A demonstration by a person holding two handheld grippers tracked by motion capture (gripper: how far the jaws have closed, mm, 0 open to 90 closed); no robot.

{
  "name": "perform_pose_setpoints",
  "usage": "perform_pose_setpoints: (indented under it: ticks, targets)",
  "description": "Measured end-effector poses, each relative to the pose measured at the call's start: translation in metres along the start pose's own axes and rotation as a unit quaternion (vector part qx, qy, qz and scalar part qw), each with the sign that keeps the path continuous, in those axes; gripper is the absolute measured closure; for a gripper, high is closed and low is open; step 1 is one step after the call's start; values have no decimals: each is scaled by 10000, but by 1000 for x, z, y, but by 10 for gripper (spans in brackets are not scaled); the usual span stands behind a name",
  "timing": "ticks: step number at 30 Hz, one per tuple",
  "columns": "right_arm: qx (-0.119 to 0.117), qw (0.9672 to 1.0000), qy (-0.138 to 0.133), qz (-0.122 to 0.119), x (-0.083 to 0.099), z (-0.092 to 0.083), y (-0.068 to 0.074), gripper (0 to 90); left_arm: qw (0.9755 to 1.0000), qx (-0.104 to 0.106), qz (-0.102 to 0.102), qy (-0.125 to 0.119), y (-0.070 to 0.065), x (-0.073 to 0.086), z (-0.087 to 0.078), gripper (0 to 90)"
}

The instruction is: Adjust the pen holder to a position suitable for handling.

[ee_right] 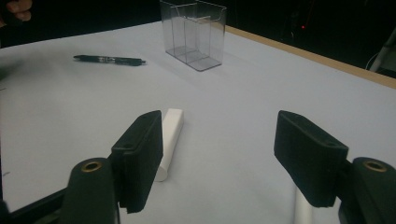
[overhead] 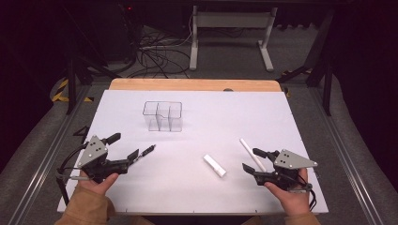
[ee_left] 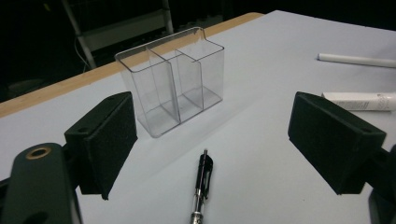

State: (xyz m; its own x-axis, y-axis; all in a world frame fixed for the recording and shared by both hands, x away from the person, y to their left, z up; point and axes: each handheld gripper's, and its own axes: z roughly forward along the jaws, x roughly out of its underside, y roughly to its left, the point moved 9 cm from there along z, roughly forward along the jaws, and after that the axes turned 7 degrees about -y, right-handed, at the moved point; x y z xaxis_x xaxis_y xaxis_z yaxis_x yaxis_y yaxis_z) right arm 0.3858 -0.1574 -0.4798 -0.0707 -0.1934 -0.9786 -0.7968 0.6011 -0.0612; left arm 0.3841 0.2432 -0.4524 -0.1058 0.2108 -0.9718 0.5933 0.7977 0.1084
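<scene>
A clear plastic organizer with three compartments stands on the white table sheet, left of centre. A black pen lies in front of it. My left gripper is open just behind the pen; in the left gripper view the pen lies between the wide jaws of that gripper, untouched, with the organizer beyond. My right gripper is open at the right, beside a thin white stick. A white tube lies to its left. In the right gripper view the tube sits by the left jaw of that gripper, and the stick under the right jaw.
The wooden table edge runs along the far side. Beyond it stand a white table frame and loose cables on the floor. The left gripper view has the tube and stick at its right.
</scene>
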Motion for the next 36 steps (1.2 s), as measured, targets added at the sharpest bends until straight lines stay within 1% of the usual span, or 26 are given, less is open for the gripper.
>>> perform_pose_setpoints:
  ticks: [3, 4, 8, 10, 11, 13, 14, 16, 18, 21, 22, 24, 26, 28, 30, 31, 33, 35, 36]
  targets:
    - [-11, 10000, 22, 34, 2, 1, 1, 329, 9999, 64, 109, 109, 0, -6, 8, 164]
    - [-11, 10000, 22, 34, 2, 1, 1, 329, 9999, 64, 109, 109, 0, -6, 8, 165]
    - [-35, 10000, 29, 56, 3, 1, 2, 329, 9995, 72, 246, 193, 3, -12, 17, 169]
    - [-33, 10000, 30, 59, 4, 1, 2, 329, 9995, 71, 241, 203, 4, -15, 20, 176]
    - [-39, 10000, 32, 62, 4, 1, 2, 329, 9995, 117, 199, 208, 4, -16, 21, 178]
    - [-43, 10000, 28, 72, 4, 0, 2, 329, 9995, 126, 208, 221, 5, -20, 25, 179]
    - [-43, 10000, 23, 73, 4, 0, 3, 329, 9994, 168, 184, 222, 4, -21, 26, 179]
    - [-44, 10000, 23, 78, 4, 0, 3, 329, 9993, 196, 219, 250, 4, -24, 28, 181]
    - [-41, 10000, 25, 78, 5, 0, 3, 329, 9990, 215, 294, 273, 4, -25, 30, 204]
    - [-34, 10000, 19, 72, 5, 0, 3, 329, 9987, 299, 309, 283, 4, -27, 33, 206]
    - [-44, 9999, 40, 85, 6, -1, 3, 329, 9985, 329, 283, 330, 3, -27, 33, 228]
    - [-53, 9999, 49, 88, 7, 0, 3, 329, 9981, 395, 217, 432, 3, -27, 35, 234]
    - [-56, 9999, 52, 95, 7, 0, 4, 329, 9975, 480, 85, 516, 4, -28, 37, 235]
    - [-73, 9999, 55, 110, 7, 0, 4, 329, 9967, 555, 3, 593, 5, -29, 39, 199]
    - [-105, 9998, 58, 134, 7, 0, 5, 329, 9955, 673, -4, 661, 6, -31, 41, 190]
    - [-135, 9998, 53, 157, 7, 1, 6, 329, 9952, 689, 37, 691, 7, -32, 43, 200]
    - [-148, 9997, 54, 165, 7, 1, 6, 329, 9947, 634, 112, 807, 10, -33, 46, 209]
    - [-168, 9997, 52, 178, 7, 1, 7, 329, 9940, 598, 140, 903, 15, -32, 51, 245]
    - [-170, 9997, 49, 186, 7, 1, 7, 329, 9936, 574, 188, 957, 18, -33, 53, 258]
